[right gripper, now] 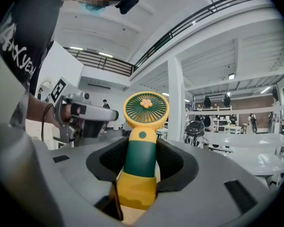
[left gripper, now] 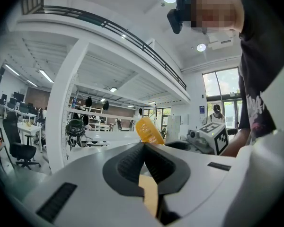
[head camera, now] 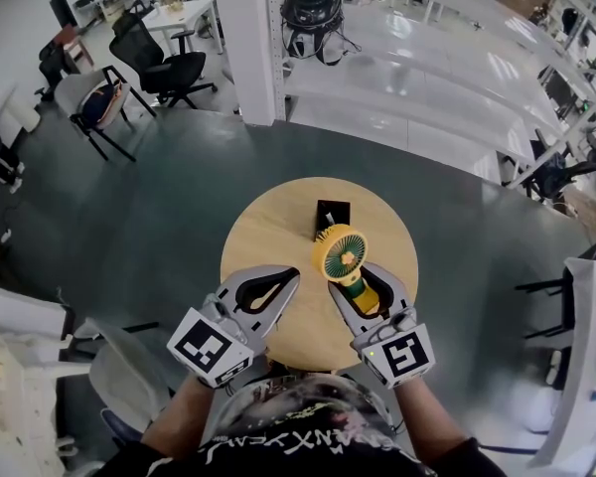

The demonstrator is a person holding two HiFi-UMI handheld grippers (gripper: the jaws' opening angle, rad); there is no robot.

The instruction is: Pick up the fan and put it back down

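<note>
A small hand fan with a yellow round head (head camera: 340, 253), a green handle and a yellow base stands upright over the round wooden table (head camera: 263, 237). My right gripper (head camera: 362, 286) is shut on the fan's handle. In the right gripper view the fan (right gripper: 144, 126) sits between the dark pads (right gripper: 173, 162), and my right gripper (right gripper: 141, 168) clamps the green part. Whether the base touches the table is hidden. My left gripper (head camera: 292, 276) hovers beside it at the left, shut with nothing held. In the left gripper view my left gripper (left gripper: 144, 149) points level, with the fan's yellow head (left gripper: 148, 130) just beyond.
A small black block (head camera: 332, 213) lies on the table behind the fan. White shelving and a pillar (head camera: 246, 38) stand farther back, with office chairs (head camera: 164, 68) at the back left. White furniture (head camera: 586, 366) is at the right.
</note>
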